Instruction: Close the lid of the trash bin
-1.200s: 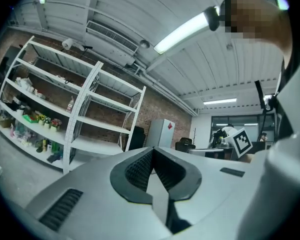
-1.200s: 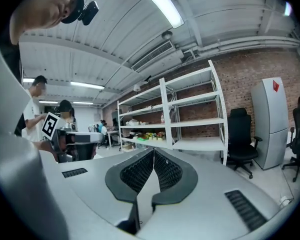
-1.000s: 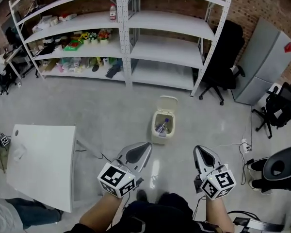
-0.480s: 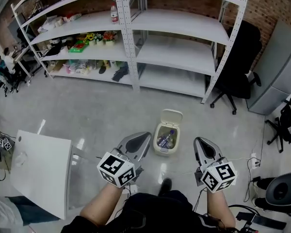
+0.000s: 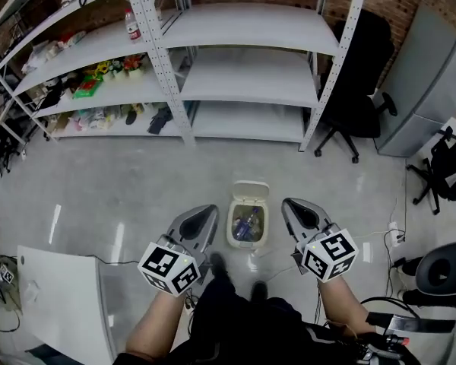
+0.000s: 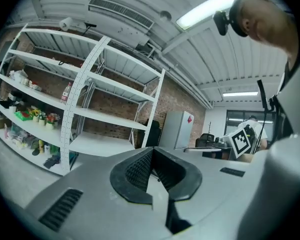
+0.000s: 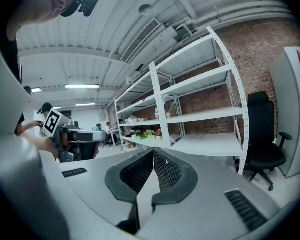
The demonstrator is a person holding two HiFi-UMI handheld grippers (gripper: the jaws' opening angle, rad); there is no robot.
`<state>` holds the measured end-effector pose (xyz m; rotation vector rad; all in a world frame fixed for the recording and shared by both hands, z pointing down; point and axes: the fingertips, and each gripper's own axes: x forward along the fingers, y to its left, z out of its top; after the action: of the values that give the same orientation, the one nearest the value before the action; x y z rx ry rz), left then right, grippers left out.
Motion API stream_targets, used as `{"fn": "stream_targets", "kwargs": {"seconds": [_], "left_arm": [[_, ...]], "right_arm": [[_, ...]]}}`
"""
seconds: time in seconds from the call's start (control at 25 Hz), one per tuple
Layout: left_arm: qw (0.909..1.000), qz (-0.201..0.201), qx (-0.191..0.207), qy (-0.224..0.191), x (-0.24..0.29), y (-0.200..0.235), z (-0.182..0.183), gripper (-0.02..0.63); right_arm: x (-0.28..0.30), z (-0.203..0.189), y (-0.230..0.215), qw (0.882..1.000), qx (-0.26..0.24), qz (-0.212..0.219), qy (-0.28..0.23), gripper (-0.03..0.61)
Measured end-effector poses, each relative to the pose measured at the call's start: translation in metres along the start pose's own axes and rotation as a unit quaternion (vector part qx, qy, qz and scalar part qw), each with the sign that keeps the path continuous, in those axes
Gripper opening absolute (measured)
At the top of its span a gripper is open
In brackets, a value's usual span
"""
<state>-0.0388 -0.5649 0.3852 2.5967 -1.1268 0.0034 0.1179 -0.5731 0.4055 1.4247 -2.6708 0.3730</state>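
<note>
Polished grey floor [image 5: 129, 173] runs up to white metal shelves [image 5: 243, 74] along a brick wall. On it, just ahead of the person's feet, stands the small cream trash bin [image 5: 245, 244]. Its lid [image 5: 251, 191] stands flipped up at the far edge, and a clear bottle [image 5: 245, 223] lies inside. The left gripper [image 5: 203, 217] and the right gripper [image 5: 295, 210] hover on either side of the bin, touching nothing, each with its jaws pressed together and nothing between them. The lid looks like thin, stiff, light plastic, probably smooth; a push on its upper free edge should tip it down, though so light a bin may slide if shoved. No writing shows on the bin. A red mark on the grey cabinet [image 6: 182, 129] is too small to read.
</note>
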Motion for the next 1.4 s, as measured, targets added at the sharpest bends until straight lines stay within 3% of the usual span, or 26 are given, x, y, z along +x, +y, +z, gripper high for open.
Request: {"fn": "stream_targets", "kwargs": {"seconds": [0.36, 0.52, 0.68, 0.92, 1.12, 1.28, 1.4], "left_arm": [[0.9971, -0.072, -0.021, 0.015, 0.084, 0.094, 0.005, 0.0], [0.9955, -0.088, -0.021, 0.026, 0.115, 0.127, 0.011, 0.0], [0.9944, -0.087, -0.018, 0.056, 0.156, 0.15, -0.007, 0.0], [0.9857, -0.075, -0.033, 0.148, 0.213, 0.173, -0.087, 0.001], [0.9684, -0.064, -0.09, 0.224, 0.243, 0.192, -0.18, 0.0], [0.961, -0.028, -0.067, 0.267, 0.265, 0.222, -0.237, 0.0], [0.9492, -0.012, -0.076, 0.305, 0.271, 0.235, -0.283, 0.0]], "right_arm": [[0.097, -0.003, -0.058, 0.996, 0.019, -0.086, 0.019, 0.009], [0.132, -0.008, -0.077, 0.994, 0.03, -0.105, 0.028, 0.009], [0.154, -0.019, -0.108, 0.991, 0.039, -0.117, 0.046, 0.009], [0.179, -0.087, -0.158, 0.985, 0.07, -0.114, 0.114, 0.009], [0.199, -0.181, -0.178, 0.972, 0.115, -0.08, 0.191, 0.009], [0.224, -0.245, -0.195, 0.962, 0.12, -0.079, 0.233, 0.009], [0.239, -0.289, -0.205, 0.951, 0.13, -0.089, 0.268, 0.009]]}}
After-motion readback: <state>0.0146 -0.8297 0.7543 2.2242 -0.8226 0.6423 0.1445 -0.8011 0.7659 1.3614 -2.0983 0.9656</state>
